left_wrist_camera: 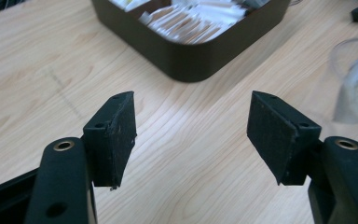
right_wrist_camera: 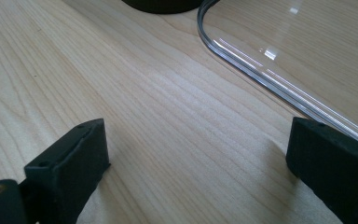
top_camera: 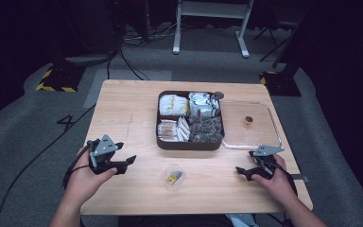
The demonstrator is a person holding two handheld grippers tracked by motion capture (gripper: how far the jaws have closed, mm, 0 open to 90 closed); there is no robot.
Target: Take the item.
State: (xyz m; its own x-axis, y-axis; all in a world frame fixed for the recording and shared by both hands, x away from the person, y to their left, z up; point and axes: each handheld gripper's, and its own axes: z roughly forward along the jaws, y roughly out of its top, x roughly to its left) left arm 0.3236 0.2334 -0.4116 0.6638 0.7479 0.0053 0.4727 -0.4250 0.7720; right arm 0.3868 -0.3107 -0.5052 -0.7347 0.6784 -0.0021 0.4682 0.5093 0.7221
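Note:
A dark brown box [top_camera: 190, 142] with four compartments of wrapped sachets and packets stands mid-table; its near corner [left_wrist_camera: 191, 60] is ahead of my left jaws. Beside it on the right lies its clear lid [top_camera: 253, 124], its rim [right_wrist_camera: 261, 74] close to my right jaws. A small clear cup [top_camera: 173, 177] holding a packet sits near the front edge, and its rim [left_wrist_camera: 354, 79] is at the right. My left gripper [top_camera: 127, 162] rests open on the table at the left, with nothing between its pads [left_wrist_camera: 116, 135]. My right gripper [top_camera: 242, 172] rests open at the right, also with nothing in it.
The wooden table [top_camera: 123, 109] is bare at the left and back. A small brown knob [top_camera: 248, 120] sits on the clear lid. Cables and a white desk frame [top_camera: 212, 19] lie on the grey floor beyond the table.

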